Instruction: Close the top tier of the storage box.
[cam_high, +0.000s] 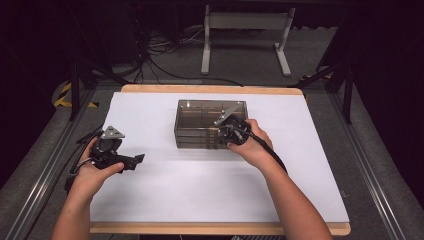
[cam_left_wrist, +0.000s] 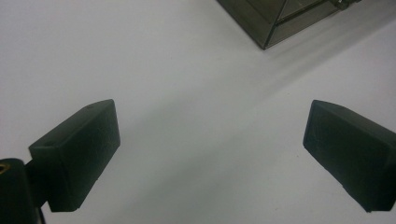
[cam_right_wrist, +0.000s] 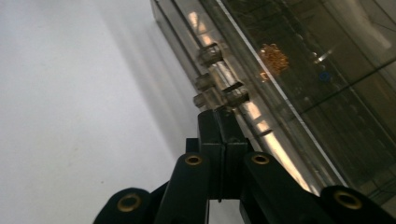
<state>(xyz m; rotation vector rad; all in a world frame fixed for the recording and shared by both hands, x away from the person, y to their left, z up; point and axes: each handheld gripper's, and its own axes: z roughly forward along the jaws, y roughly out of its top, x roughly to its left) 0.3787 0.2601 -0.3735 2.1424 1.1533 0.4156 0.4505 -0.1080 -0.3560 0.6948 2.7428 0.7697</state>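
Smoke-tinted clear plastic organiser box (cam_high: 200, 122), rectangular and split into compartments, sat on the white sheet (cam_high: 165, 190) that covered the wooden-edged table (cam_high: 210, 89), a little beyond the middle of the sheet. In the right gripper view its lid was down and a clear plastic latch (cam_right_wrist: 219, 81) stood out from the long front edge; small gold-coloured pieces (cam_right_wrist: 273, 58) showed through the lid in one compartment.

The right gripper (cam_high: 231, 131) was held against the box's near right corner in the high view. Its two black jaws were pressed flat together with nothing between them, and their tips reached up to the latch in the right gripper view; whether they touched it could not be told.

The left gripper (cam_high: 136, 160) lay well apart from the box, low over the sheet at the left, pointing towards the box. Its jaws stood wide, with bare sheet between them, and a corner of the box (cam_left_wrist: 268, 25) appeared beyond.
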